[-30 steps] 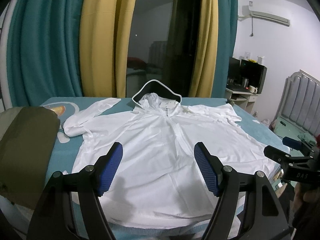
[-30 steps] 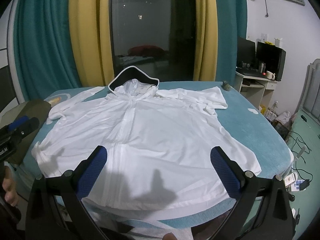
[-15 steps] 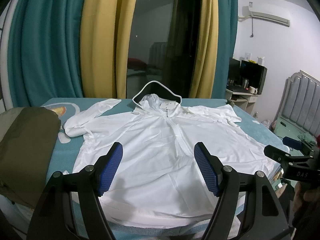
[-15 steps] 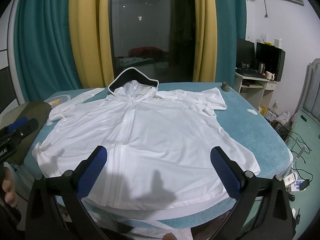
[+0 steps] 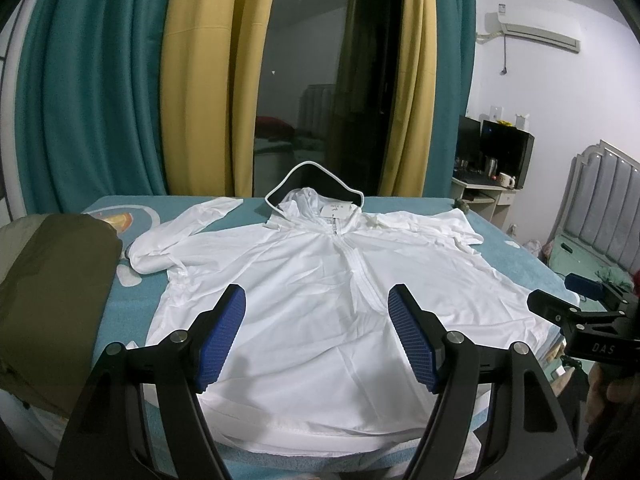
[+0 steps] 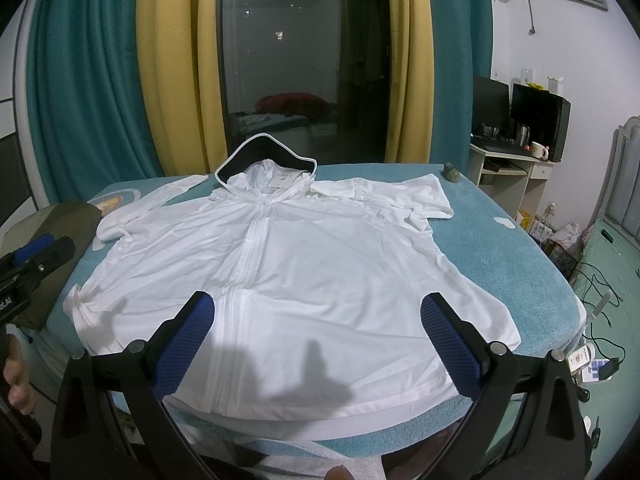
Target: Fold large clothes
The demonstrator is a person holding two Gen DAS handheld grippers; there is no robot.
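A large white zip-up hooded jacket (image 5: pixel 320 300) lies flat, front up, on a teal-covered table (image 5: pixel 516 256); its dark-lined hood (image 5: pixel 316 184) points to the far side. It also shows in the right wrist view (image 6: pixel 304 264). My left gripper (image 5: pixel 318 312) is open and empty, held above the jacket's near hem. My right gripper (image 6: pixel 318 312) is open and empty, also above the near hem. Each gripper shows at the edge of the other's view: the right one (image 5: pixel 576 312), the left one (image 6: pixel 36 256).
A folded olive garment (image 5: pixel 48 292) lies at the table's left end. Teal and yellow curtains (image 5: pixel 200 80) and a dark glass door stand behind. A desk with monitors (image 6: pixel 520 136) and floor clutter with cables (image 6: pixel 592 312) are on the right. A small dark object (image 6: pixel 452 172) sits at the far right corner.
Both views have drifted slightly; the jacket has not moved and both grippers stay open.
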